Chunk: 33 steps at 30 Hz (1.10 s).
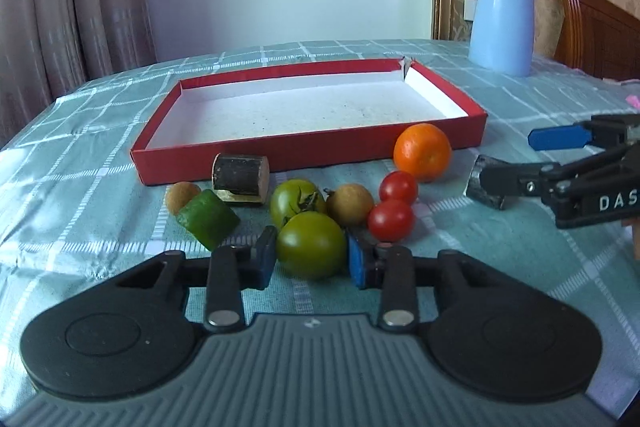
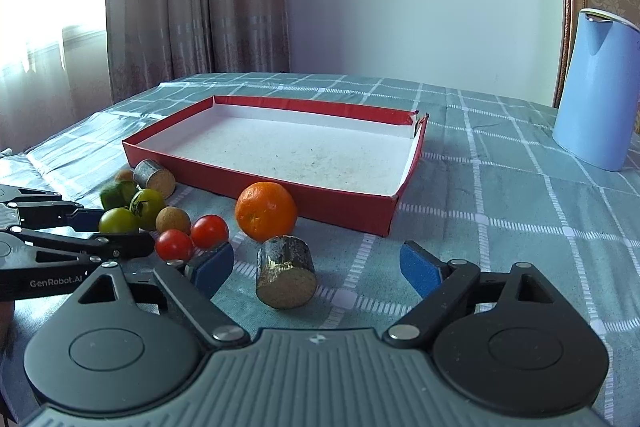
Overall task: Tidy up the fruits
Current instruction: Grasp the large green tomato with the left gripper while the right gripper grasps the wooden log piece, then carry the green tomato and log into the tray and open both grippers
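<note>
Two blue pads of the left gripper (image 1: 312,259) flank the nearest green tomato (image 1: 311,245), apparently gripping it, before the empty red tray (image 1: 304,153). Neighbouring cherry tomatoes (image 1: 391,219) could roll if nudged. The right gripper (image 2: 316,263) gapes around a sugarcane piece (image 2: 286,277).
</note>
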### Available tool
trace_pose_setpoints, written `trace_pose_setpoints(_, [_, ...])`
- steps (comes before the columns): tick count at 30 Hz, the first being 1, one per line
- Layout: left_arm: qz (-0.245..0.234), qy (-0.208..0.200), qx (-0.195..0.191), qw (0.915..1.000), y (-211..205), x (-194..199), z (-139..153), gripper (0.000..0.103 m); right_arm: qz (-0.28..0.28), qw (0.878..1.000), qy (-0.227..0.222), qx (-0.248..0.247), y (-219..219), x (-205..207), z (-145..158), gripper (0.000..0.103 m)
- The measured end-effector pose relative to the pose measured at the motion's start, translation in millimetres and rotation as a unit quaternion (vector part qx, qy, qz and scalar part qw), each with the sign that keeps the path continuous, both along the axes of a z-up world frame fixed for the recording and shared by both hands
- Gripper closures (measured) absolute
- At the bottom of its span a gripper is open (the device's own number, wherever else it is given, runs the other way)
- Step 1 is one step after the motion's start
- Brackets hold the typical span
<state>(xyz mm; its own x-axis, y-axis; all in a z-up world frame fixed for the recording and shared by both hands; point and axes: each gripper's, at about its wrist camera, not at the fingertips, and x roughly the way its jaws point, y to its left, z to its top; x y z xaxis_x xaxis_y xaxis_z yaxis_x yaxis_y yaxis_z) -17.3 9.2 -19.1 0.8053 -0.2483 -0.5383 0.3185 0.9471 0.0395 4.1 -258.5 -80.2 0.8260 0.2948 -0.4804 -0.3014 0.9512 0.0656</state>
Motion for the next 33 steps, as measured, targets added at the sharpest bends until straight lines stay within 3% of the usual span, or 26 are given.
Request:
trace_pose_setpoints(4, [-0.001,-0.005,0.005,1.0,-2,-2,-1,0.071,0.006,1.0,0.004,-0.003,2,2,-1,0.016])
trace_pose_setpoints(9, [0.002,-0.008,-0.004,1.0,0,-6,0,0.071,0.022,0.999,0.028,-0.007,7,10,-5,0.045])
trace_pose_setpoints(13, [-0.001,-0.012,-0.002,0.9999,0,-8,0,0.071,0.031,0.998,0.045,-0.016,13,16,-10,0.051])
trace_pose_setpoints(15, [-0.001,-0.014,0.003,0.9999,-2,-8,-1,0.071,0.032,0.998,0.042,-0.021,16,15,-10,0.064])
trace_pose_setpoints(17, [0.001,-0.014,0.008,0.9999,-4,-8,-1,0.071,0.036,0.998,0.038,-0.028,19,13,-11,0.07])
trace_pose_setpoints(21, [0.008,-0.01,0.009,0.9999,-6,-7,1,0.071,0.035,0.998,0.028,-0.047,25,10,-10,0.07])
trace_pose_setpoints(33, [0.035,-0.027,0.021,0.9988,-7,-3,31,0.071,-0.005,1.0,-0.029,0.002,10,7,15,0.07])
